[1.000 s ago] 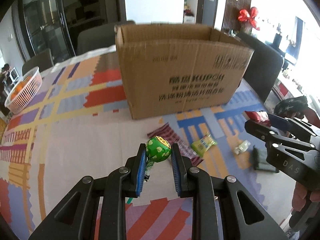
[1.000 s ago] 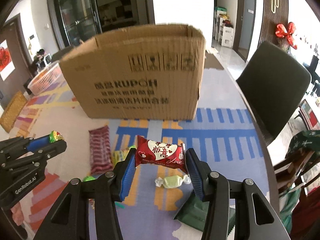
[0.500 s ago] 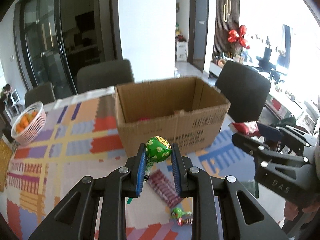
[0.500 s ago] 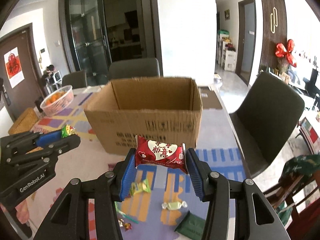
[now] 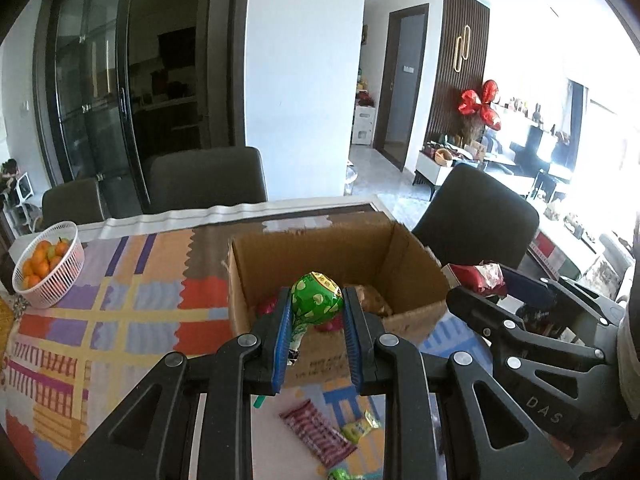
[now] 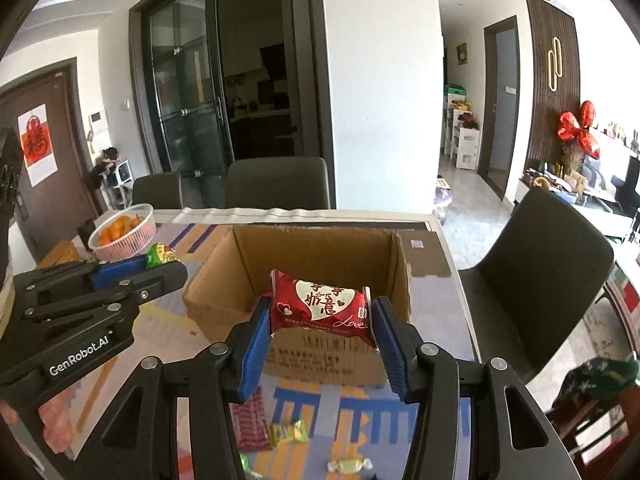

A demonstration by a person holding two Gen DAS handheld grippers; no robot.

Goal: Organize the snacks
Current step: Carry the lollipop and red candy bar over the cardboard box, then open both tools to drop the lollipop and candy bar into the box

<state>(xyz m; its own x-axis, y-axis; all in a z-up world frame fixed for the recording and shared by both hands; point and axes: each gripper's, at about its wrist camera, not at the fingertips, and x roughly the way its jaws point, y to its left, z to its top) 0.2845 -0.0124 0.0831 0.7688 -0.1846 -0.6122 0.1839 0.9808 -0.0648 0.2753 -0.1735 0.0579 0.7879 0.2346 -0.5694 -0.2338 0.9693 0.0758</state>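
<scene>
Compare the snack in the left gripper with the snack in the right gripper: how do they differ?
The lollipop in the left gripper has a round green head and a stick pointing down; the red packet in the right gripper is flat, rectangular, with a white heart. The lollipop is pinched at its head; the packet is held by its two ends. Both are clamped and raised near the cardboard box.
</scene>
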